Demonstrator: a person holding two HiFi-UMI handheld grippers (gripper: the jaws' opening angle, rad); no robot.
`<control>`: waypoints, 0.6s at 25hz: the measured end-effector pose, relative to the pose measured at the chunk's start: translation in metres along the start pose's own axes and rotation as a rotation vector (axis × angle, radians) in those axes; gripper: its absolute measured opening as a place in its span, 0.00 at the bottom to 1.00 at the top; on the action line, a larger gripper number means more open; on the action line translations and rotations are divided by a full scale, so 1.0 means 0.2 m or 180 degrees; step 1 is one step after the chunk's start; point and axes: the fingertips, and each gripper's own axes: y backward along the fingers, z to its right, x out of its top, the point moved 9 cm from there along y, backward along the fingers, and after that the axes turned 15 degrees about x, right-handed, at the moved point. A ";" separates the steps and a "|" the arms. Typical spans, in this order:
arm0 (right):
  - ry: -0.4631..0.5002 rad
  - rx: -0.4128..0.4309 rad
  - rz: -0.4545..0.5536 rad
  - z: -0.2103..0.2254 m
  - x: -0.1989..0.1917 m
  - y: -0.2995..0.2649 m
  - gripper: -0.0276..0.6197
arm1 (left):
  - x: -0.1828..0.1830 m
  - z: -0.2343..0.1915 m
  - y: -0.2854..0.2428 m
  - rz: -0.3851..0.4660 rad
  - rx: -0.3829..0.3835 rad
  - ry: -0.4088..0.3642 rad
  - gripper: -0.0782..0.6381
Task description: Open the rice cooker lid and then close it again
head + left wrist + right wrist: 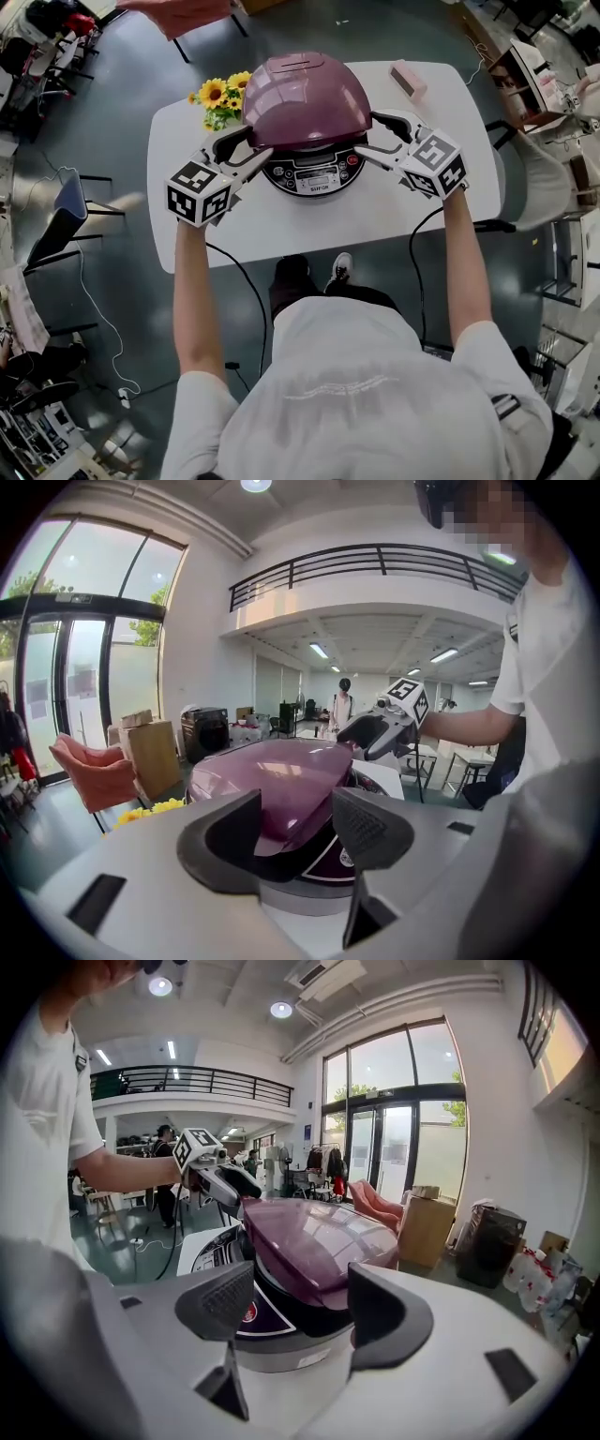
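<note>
Just one rice cooker, two hand-held grippers

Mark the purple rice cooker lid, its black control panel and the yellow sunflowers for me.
Glossy purple domed rice cooker lid (305, 98), head view, top of the dome.
Black round control panel (314, 175), head view, its middle display.
Yellow sunflowers (214, 93), head view, one flower head.

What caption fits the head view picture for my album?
Left gripper and right gripper, both open, flank the purple rice cooker on a white table.
</note>
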 end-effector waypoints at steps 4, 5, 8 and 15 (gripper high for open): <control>-0.0073 -0.0014 -0.0055 0.00 -0.04 -0.02 0.51 | -0.04 0.00 -0.02 -0.0070 -0.0058 0.0226 0.46; -0.0091 -0.0016 -0.0074 0.00 -0.05 -0.02 0.51 | -0.05 0.00 -0.02 -0.0093 -0.0065 0.0260 0.46; -0.0163 -0.0044 -0.0081 0.01 -0.07 -0.03 0.48 | -0.07 0.00 -0.03 -0.0136 -0.0058 0.0306 0.46; -0.0254 -0.0105 -0.0110 0.01 -0.09 -0.05 0.44 | -0.10 0.01 -0.04 -0.0224 0.0062 0.0277 0.42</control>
